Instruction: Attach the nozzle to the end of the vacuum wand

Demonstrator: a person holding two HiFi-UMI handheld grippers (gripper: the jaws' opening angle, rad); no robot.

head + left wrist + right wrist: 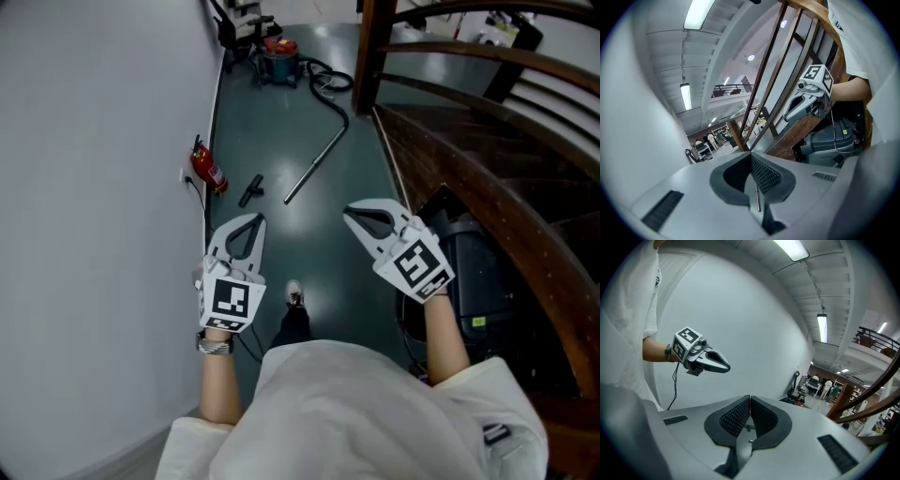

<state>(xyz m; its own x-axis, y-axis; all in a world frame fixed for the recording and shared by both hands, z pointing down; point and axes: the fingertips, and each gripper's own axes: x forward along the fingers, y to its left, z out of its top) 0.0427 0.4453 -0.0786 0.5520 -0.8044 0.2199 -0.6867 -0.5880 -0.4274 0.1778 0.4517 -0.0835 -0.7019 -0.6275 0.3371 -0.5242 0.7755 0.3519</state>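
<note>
Seen from above, the left gripper [257, 219] and right gripper [347, 214] hang side by side over a dark floor [309, 246], jaws together and empty. Well ahead, the wand [314, 169] lies on the floor, with the black nozzle [251, 189] apart to its left, near a fire extinguisher [208, 170].

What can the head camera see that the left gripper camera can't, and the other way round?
Only the head view shows the things on the floor: the silver vacuum wand, the black nozzle lying near it, the red fire extinguisher by the wall and the vacuum cleaner farther off. Only the left gripper view shows the ceiling lights and faraway people. Both show the right gripper, shut and empty, the wooden railing and the dark box beside it.
</note>
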